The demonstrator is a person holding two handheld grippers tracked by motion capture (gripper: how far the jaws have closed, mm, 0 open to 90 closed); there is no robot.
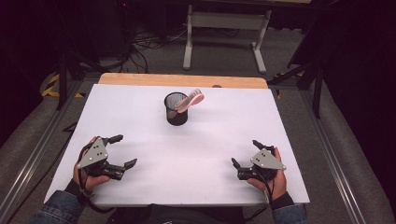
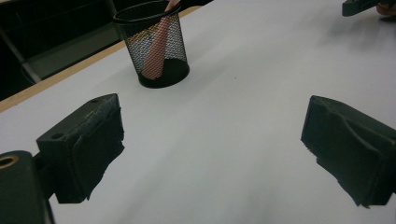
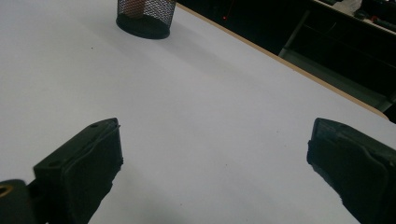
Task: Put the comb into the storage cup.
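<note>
A black mesh cup [image 1: 176, 108] stands upright near the middle back of the white table top [image 1: 187, 154]. A pink brush-like object [image 1: 190, 100] leans out of its rim toward the right. In the left gripper view the mesh cup [image 2: 154, 46] holds the pink object [image 2: 156, 44] slanted inside it. The cup's base [image 3: 144, 18] sits at the top of the right gripper view. My left gripper [image 1: 122, 150] rests open at the front left, nothing between its jaws. My right gripper [image 1: 246, 152] rests open at the front right, also empty.
The table's wooden back edge [image 1: 182, 80] runs behind the white top. A white metal frame [image 1: 226, 28] stands on the floor beyond. Cables [image 1: 144, 42] lie on the floor at the back left. The other gripper's tip [image 2: 364, 5] pokes into the left gripper view's top right.
</note>
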